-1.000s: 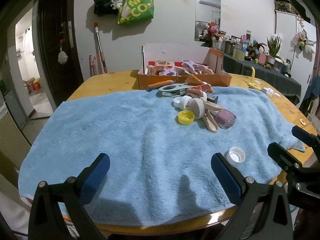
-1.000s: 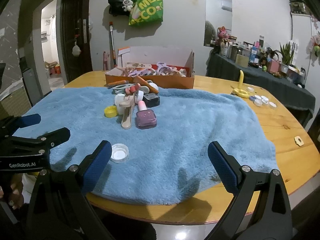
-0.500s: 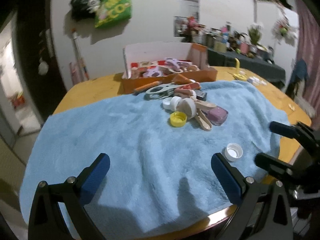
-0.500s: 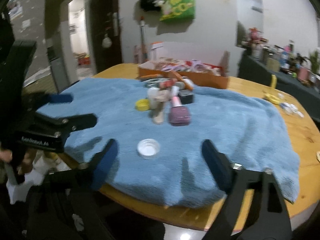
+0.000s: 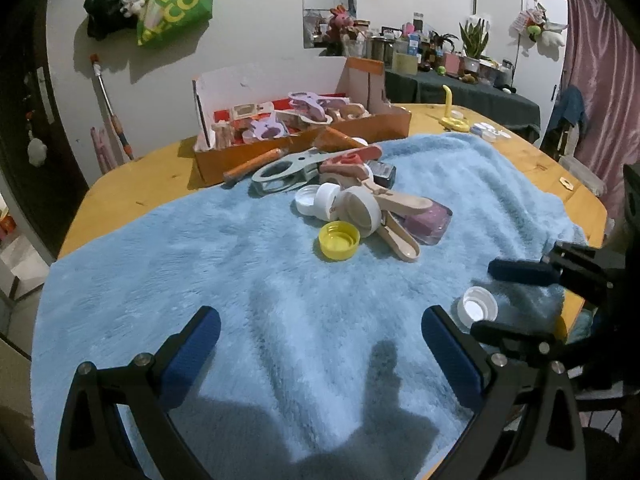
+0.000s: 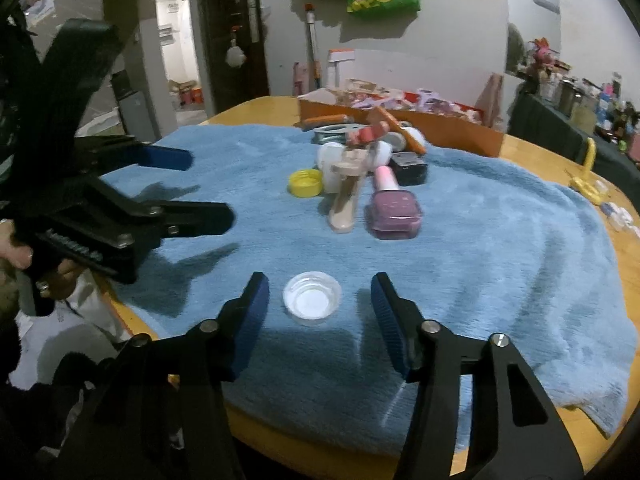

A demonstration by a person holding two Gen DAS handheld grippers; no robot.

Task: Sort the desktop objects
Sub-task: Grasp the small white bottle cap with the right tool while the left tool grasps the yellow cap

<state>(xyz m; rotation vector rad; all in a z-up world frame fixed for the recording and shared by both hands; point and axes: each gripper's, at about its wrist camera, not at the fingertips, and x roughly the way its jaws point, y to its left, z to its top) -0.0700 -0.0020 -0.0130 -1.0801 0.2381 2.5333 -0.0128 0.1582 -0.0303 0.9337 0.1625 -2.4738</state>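
Surface: wooden table (image 5: pixel 528 156), blue towel (image 5: pixel 240 272) | Item: white bottle cap (image 6: pixel 312 299), near towel's front edge | Right gripper (image 6: pixel 320 312): jaws closing, cap between, untouched | Left gripper (image 5: pixel 320 344): jaws apart, empty | Advice: centre cap, pinch rim squarely, avoid snagging pile.

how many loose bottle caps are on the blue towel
3 at least: a white cap alone near the front edge, between the closing right gripper fingers, untouched; a yellow cap at the pile's near side; a white cap behind it. The pile may hide more.
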